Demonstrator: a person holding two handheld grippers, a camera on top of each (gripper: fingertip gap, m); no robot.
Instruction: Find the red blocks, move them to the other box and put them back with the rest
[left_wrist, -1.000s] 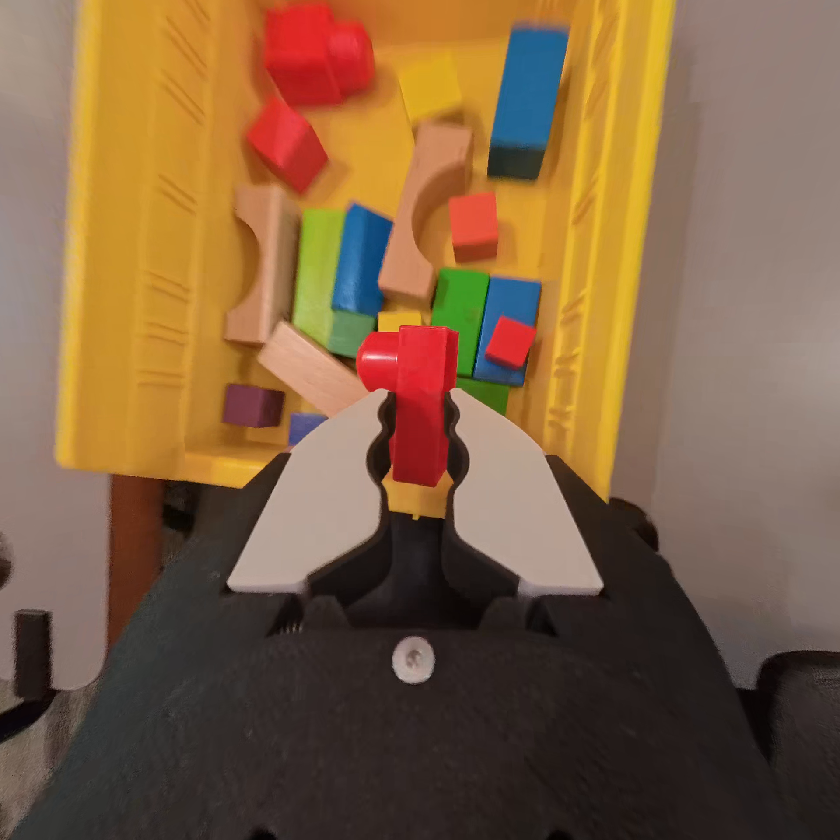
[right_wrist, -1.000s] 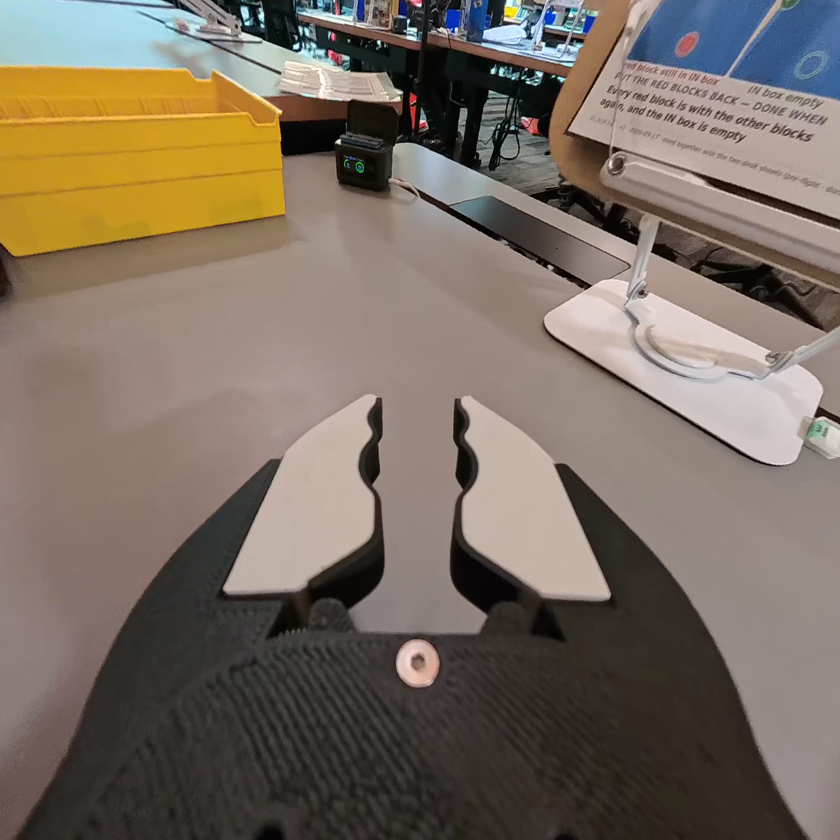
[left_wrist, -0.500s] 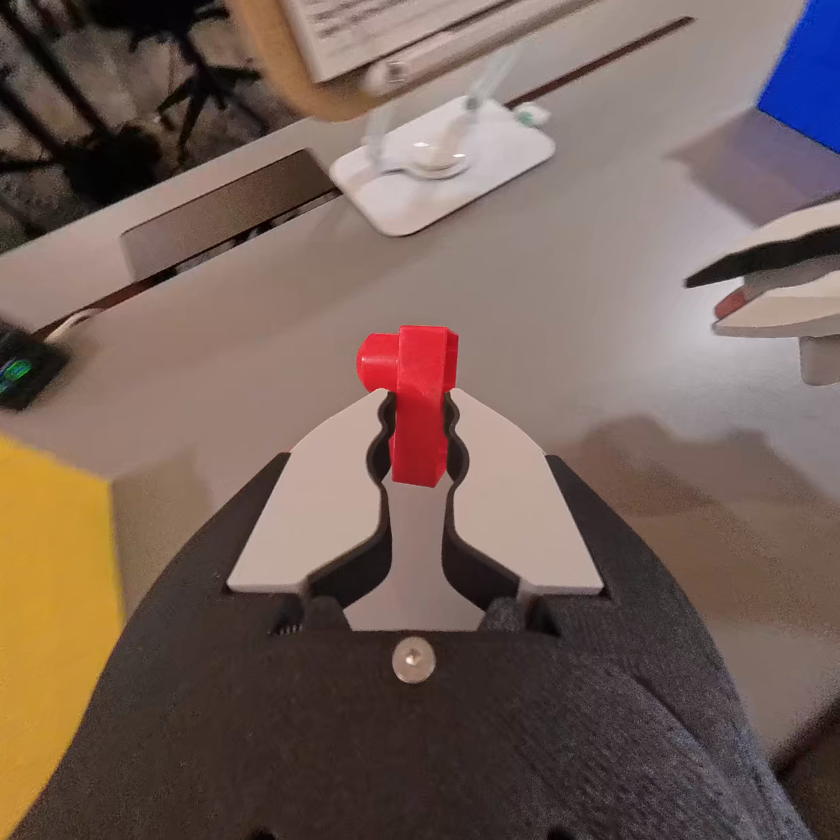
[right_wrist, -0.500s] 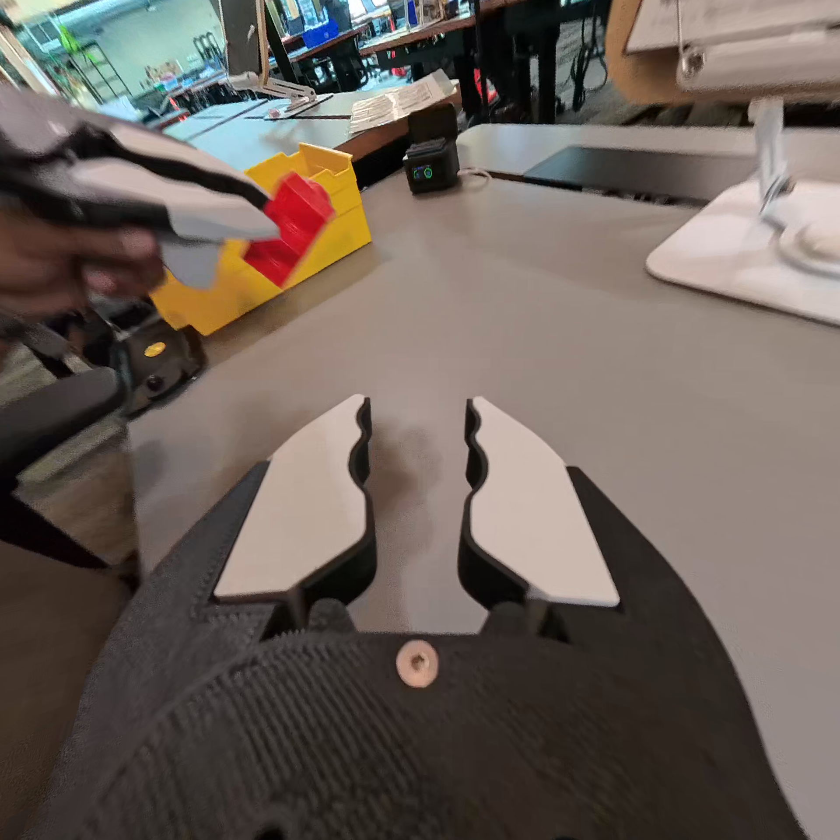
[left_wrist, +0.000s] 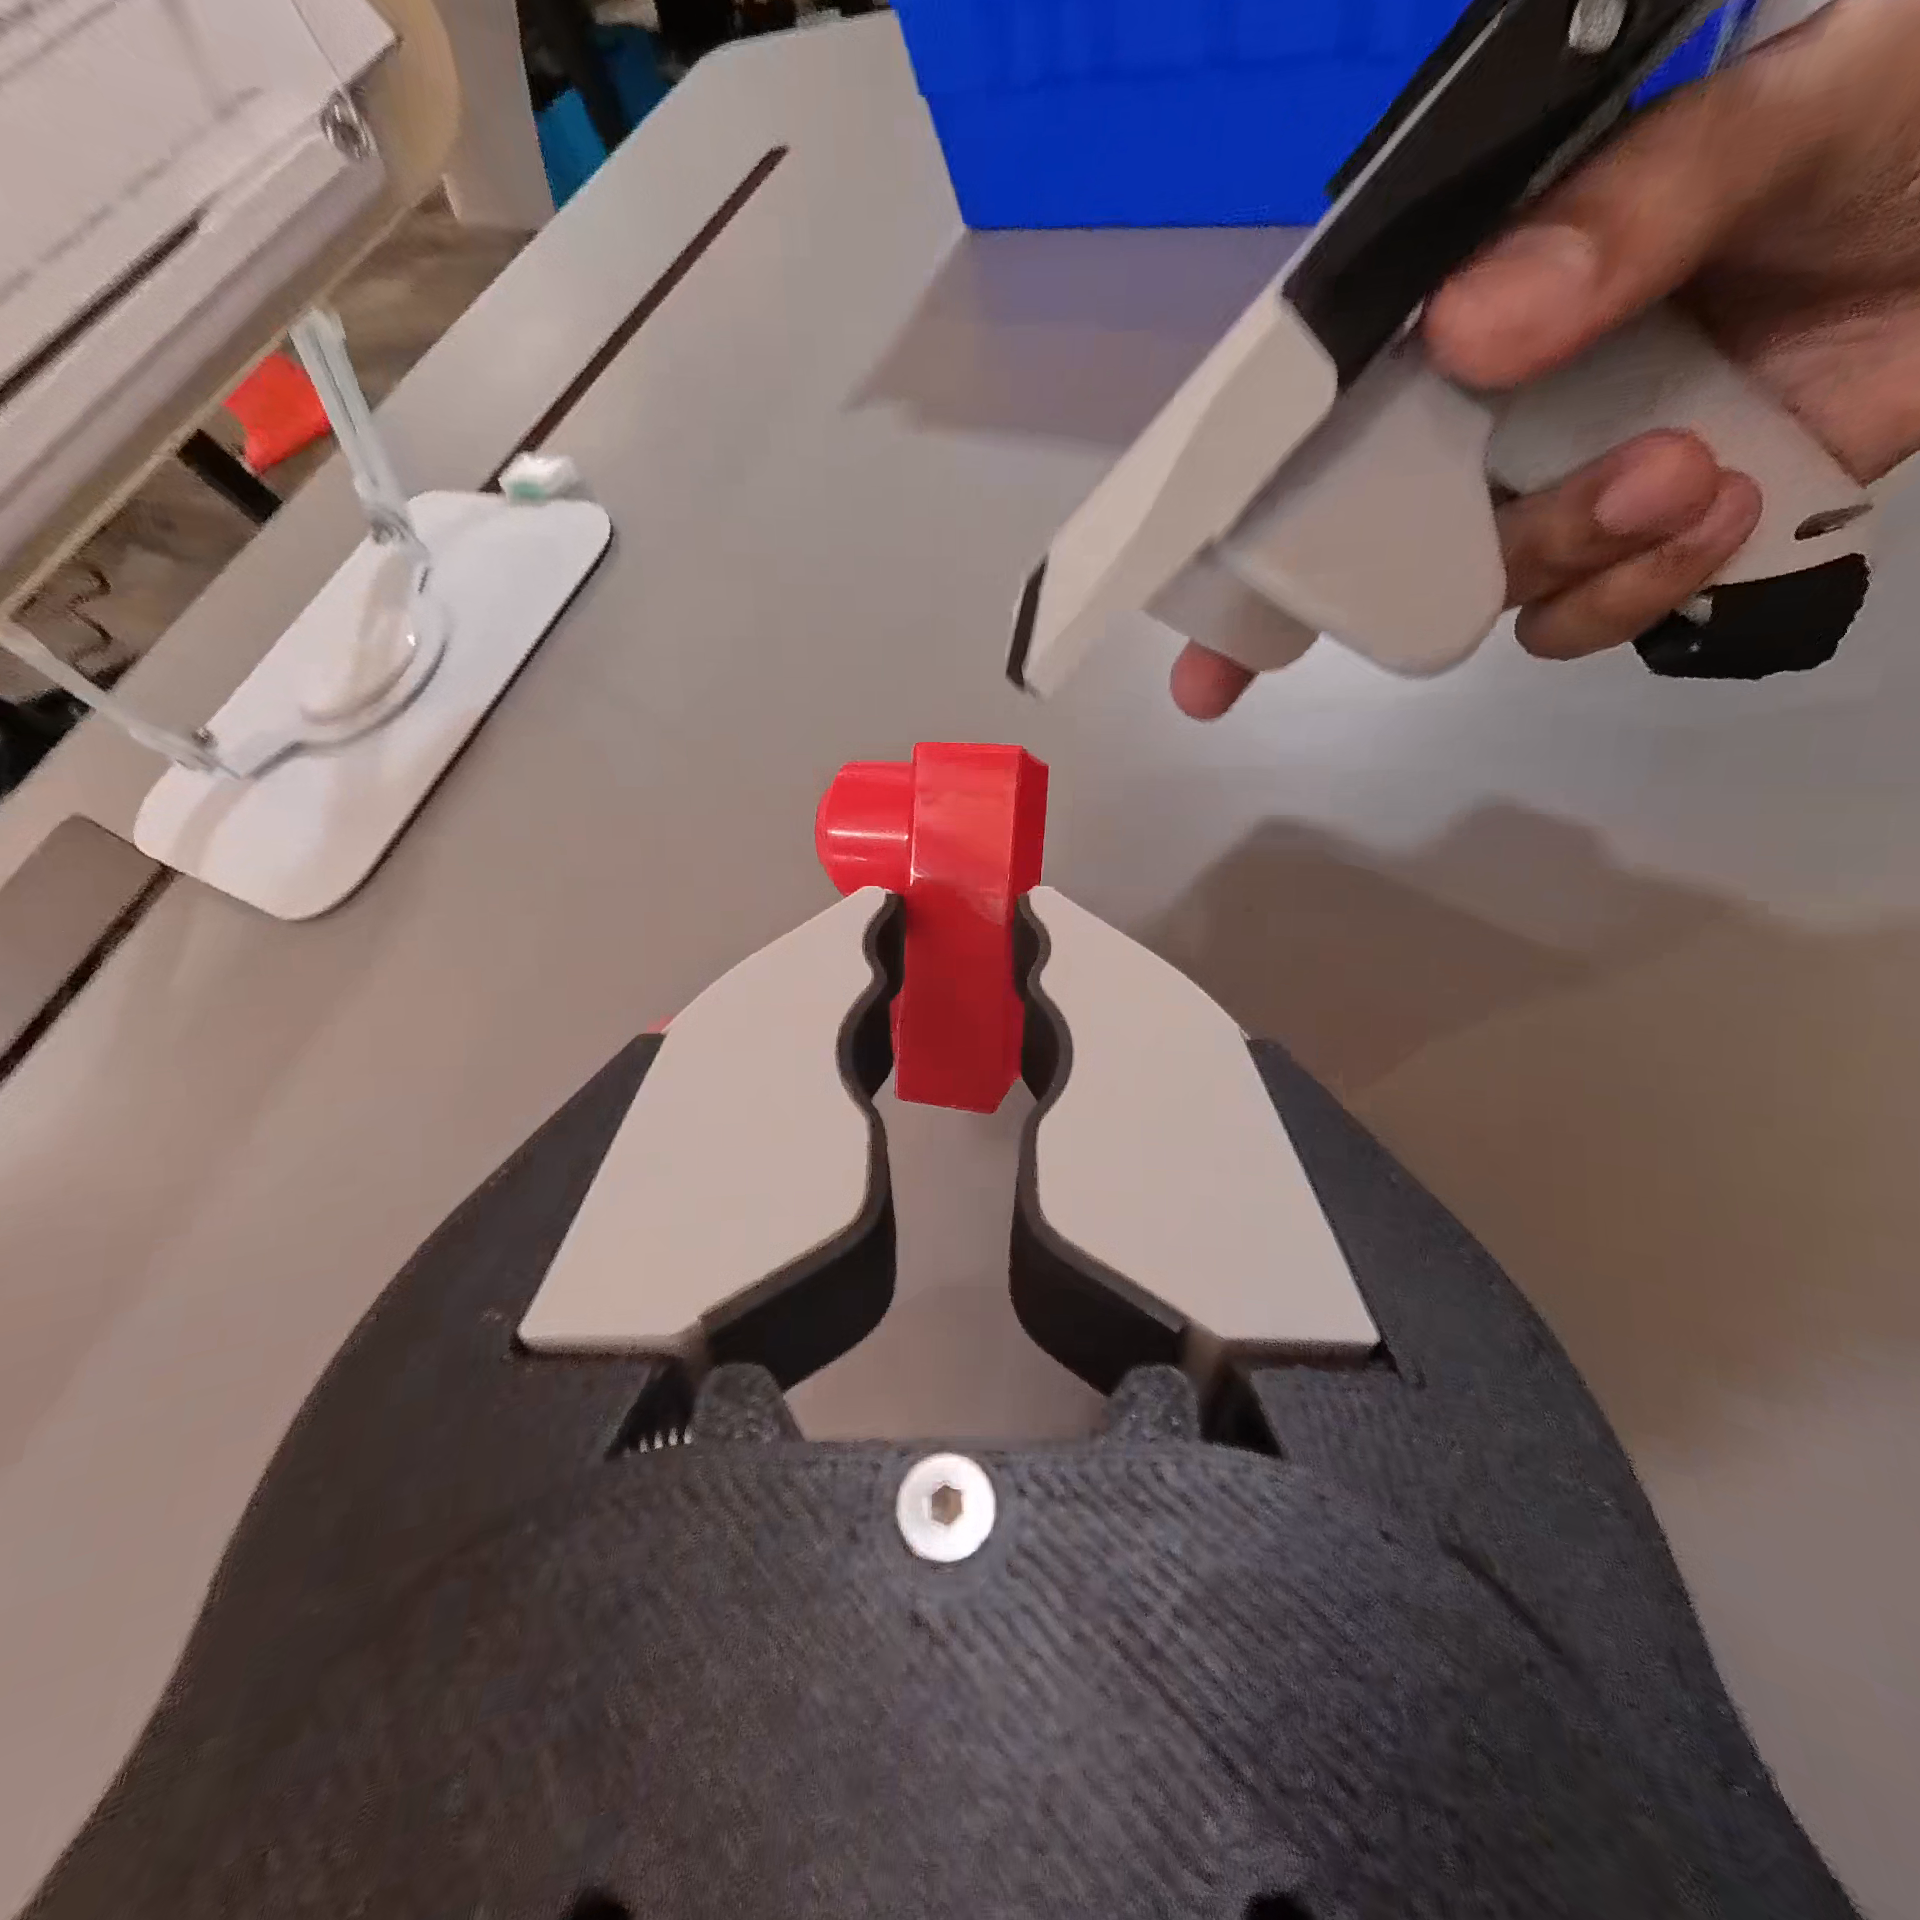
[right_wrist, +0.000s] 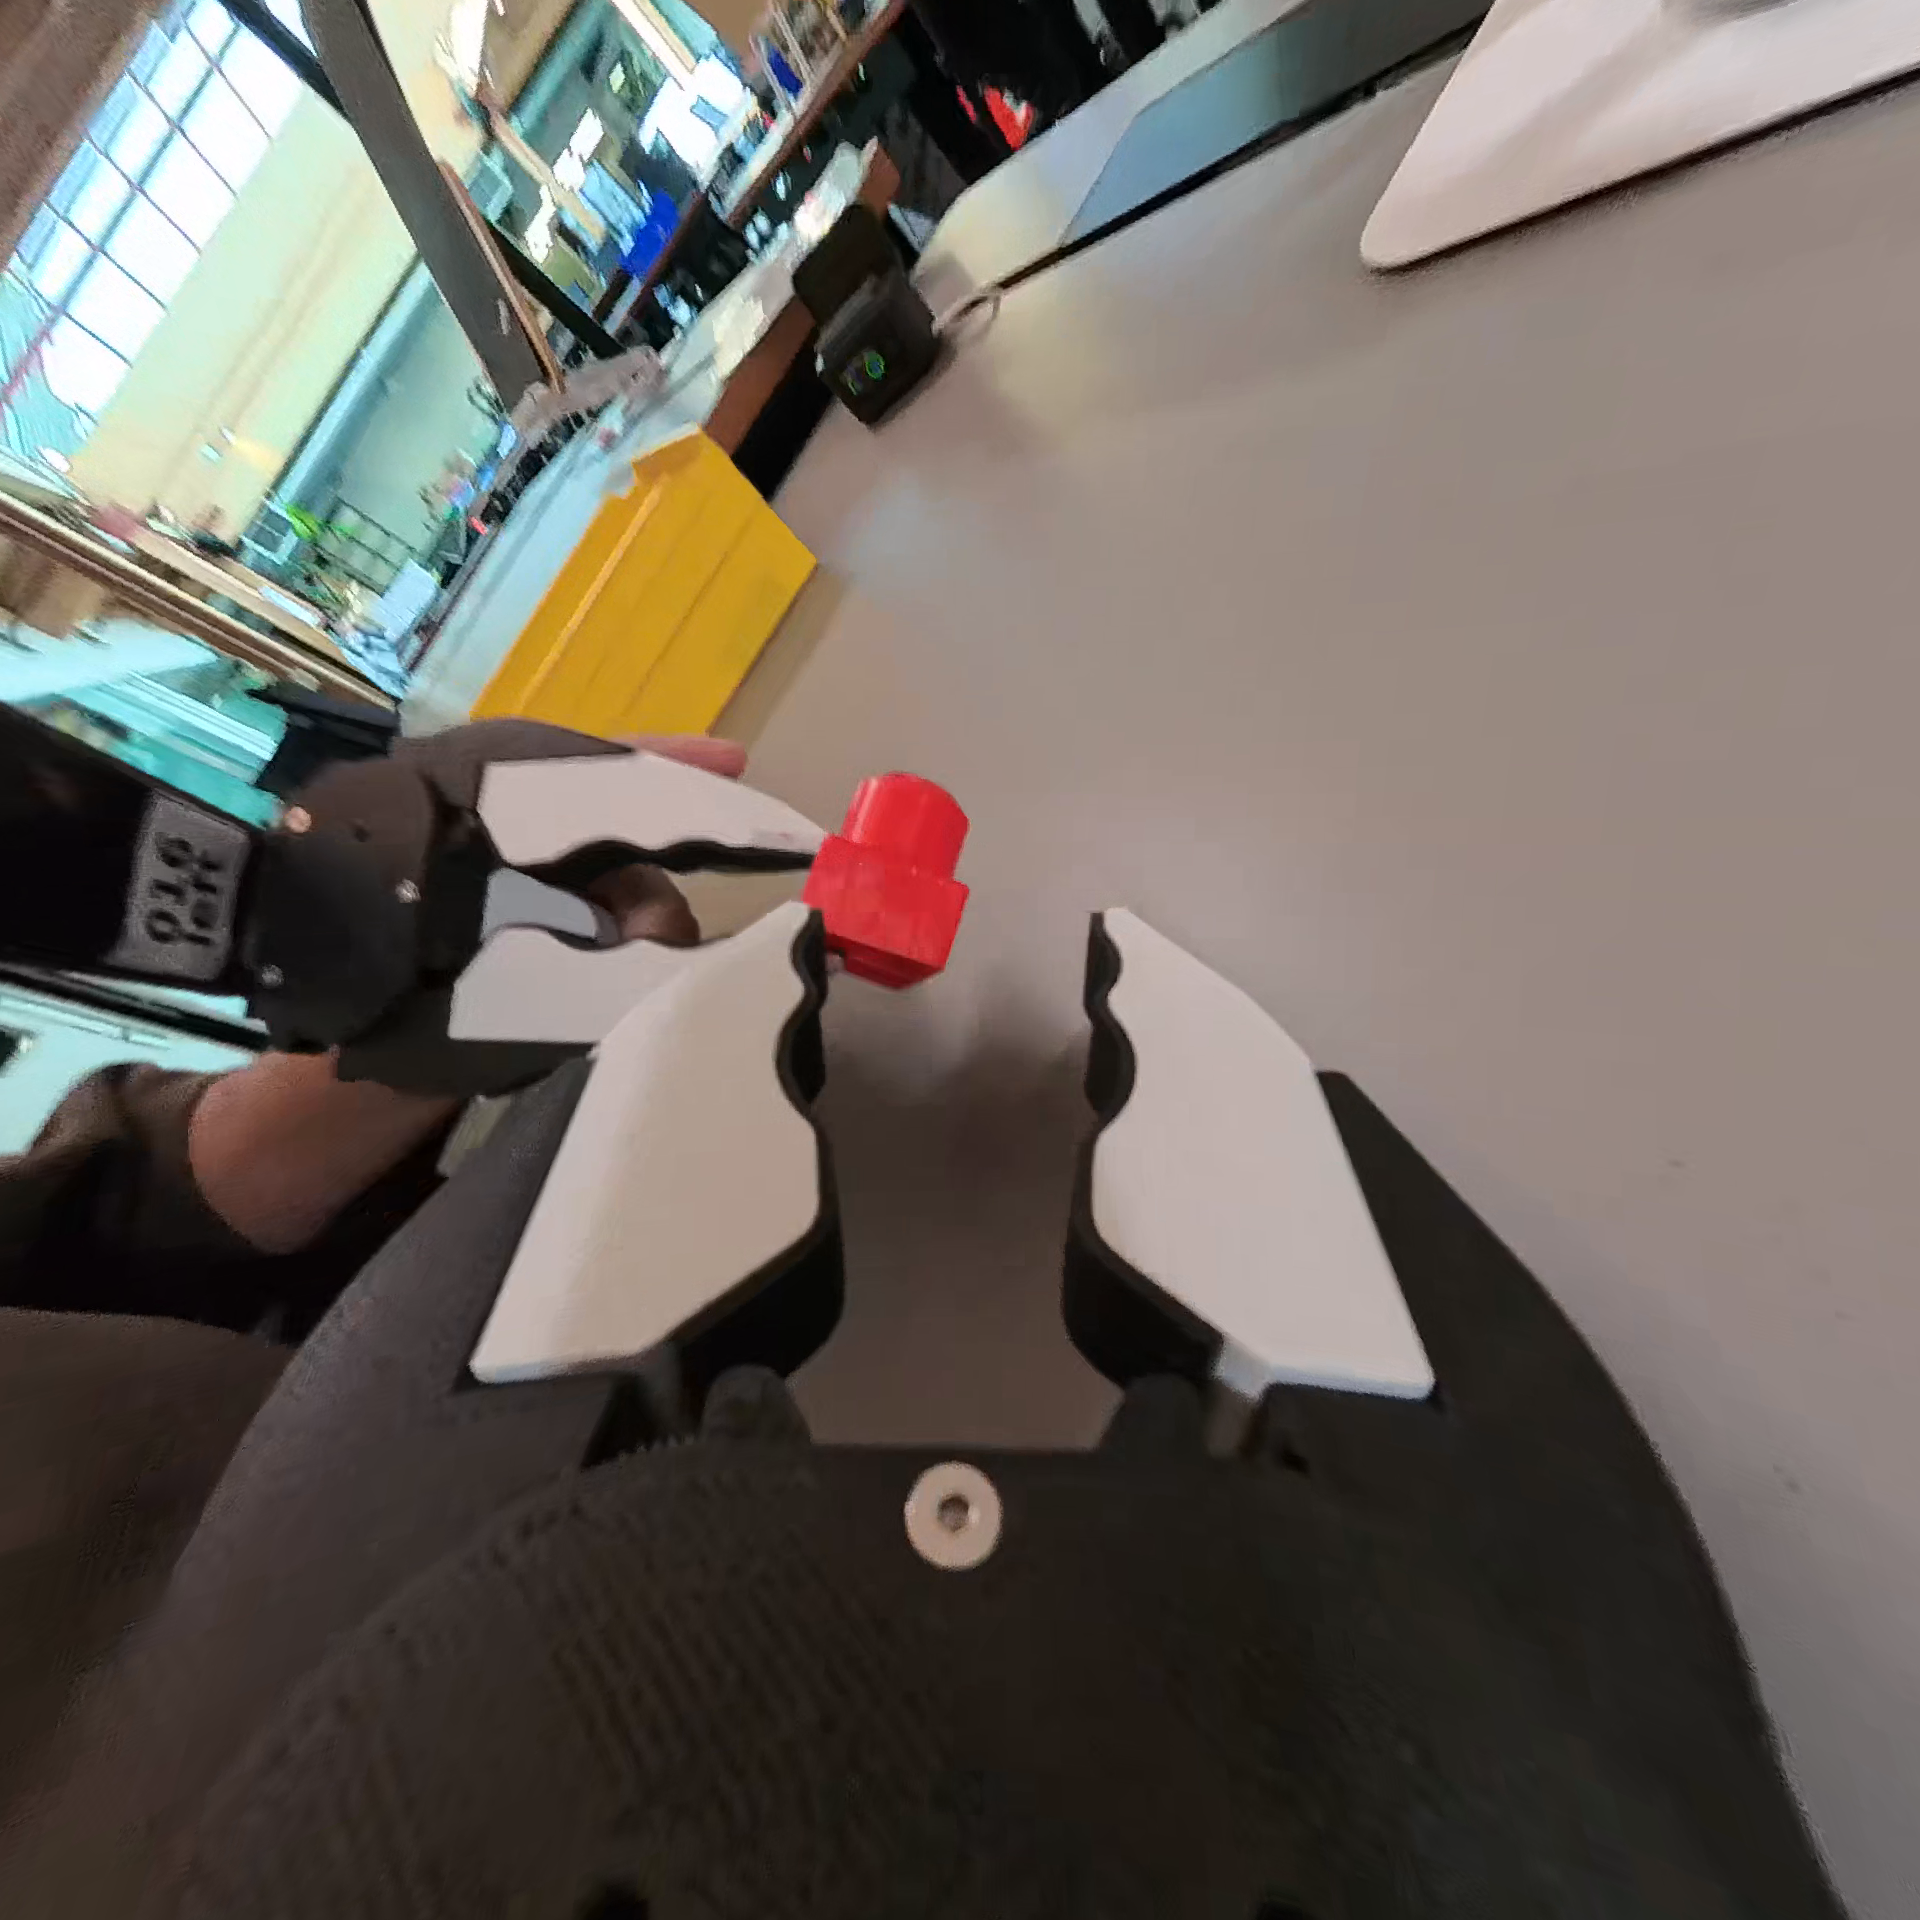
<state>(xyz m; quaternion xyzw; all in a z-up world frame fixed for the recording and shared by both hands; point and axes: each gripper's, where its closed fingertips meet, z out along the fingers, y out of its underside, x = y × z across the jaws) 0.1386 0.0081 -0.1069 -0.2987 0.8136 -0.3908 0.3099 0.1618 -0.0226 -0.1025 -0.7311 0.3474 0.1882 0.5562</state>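
Observation:
My left gripper (left_wrist: 956, 914) is shut on a red block (left_wrist: 951, 914), a flat piece with a round peg on its left side, held above the grey table (left_wrist: 727, 675). In the right wrist view the left gripper (right_wrist: 790, 873) comes in from the left with the red block (right_wrist: 894, 883) at its tips. My right gripper (right_wrist: 951, 925) is open and empty, its left fingertip close beside the block; I cannot tell if they touch. It also shows at the upper right of the left wrist view (left_wrist: 1039, 634), held by a hand. The yellow box (right_wrist: 655, 603) stands far left.
A blue box (left_wrist: 1143, 114) stands at the table's far edge. A white stand base (left_wrist: 395, 675) with a clipboard holder is at the left. A small black device (right_wrist: 873, 353) sits beyond the yellow box. About 5 cm separates my left fingertips from my right.
My left gripper carried the red block away from the yellow box and over the table toward the right gripper. My right gripper opened wider and swung toward the block.

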